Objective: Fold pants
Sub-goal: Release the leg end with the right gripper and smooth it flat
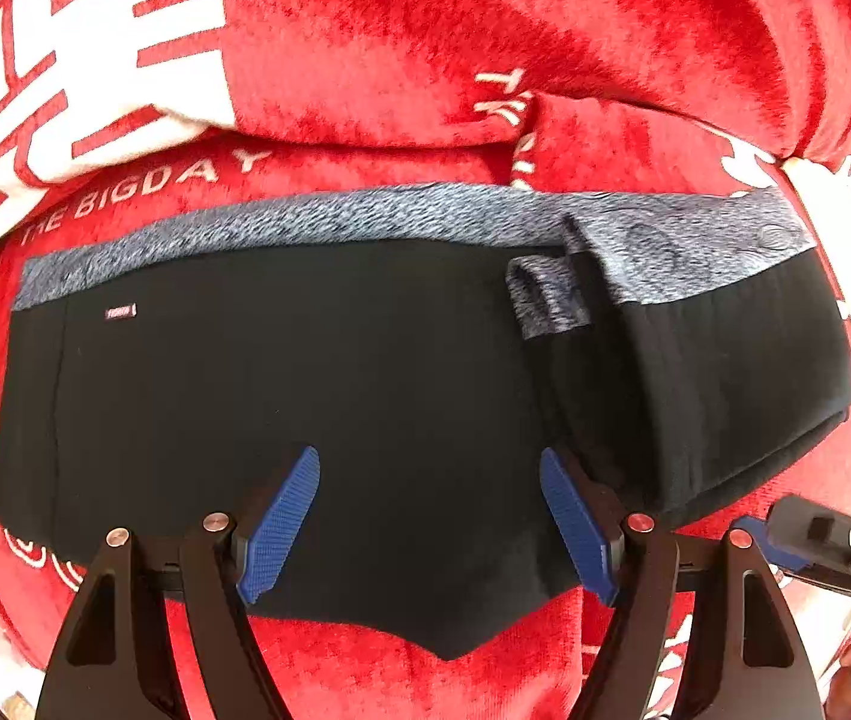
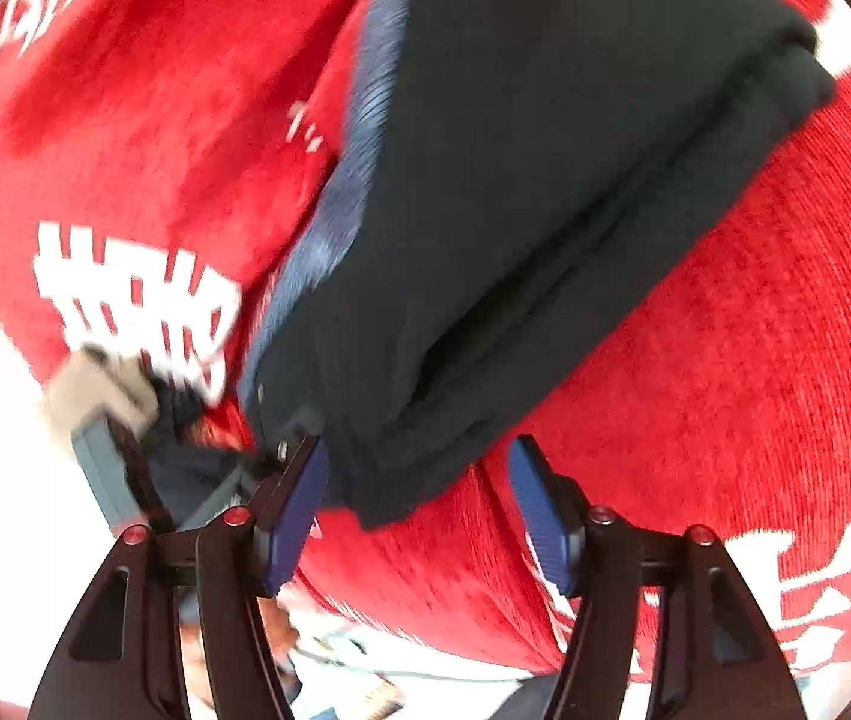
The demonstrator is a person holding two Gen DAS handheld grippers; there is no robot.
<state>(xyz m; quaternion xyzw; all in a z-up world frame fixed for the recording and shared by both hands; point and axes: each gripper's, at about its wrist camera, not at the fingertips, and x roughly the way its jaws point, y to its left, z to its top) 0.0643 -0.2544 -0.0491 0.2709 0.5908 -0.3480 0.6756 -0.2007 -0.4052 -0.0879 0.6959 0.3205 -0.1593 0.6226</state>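
Black pants (image 1: 317,396) with a grey-blue waistband (image 1: 365,216) lie flat on a red blanket (image 1: 395,60), their right part folded over into a thick layered flap (image 1: 725,372). My left gripper (image 1: 430,522) is open just above the black cloth near its front edge, nothing between its blue pads (image 1: 281,528). In the right wrist view the folded end of the pants (image 2: 545,192) fills the upper middle. My right gripper (image 2: 419,510) is open at the near corner of that fold, the cloth's corner lying between the fingers but not pinched.
The red blanket (image 2: 725,360) with white lettering (image 1: 83,60) covers the whole surface and bunches in a ridge behind the pants. The other gripper (image 1: 827,546) shows at the right edge of the left wrist view. A grey and beige object (image 2: 101,420) lies left of my right gripper.
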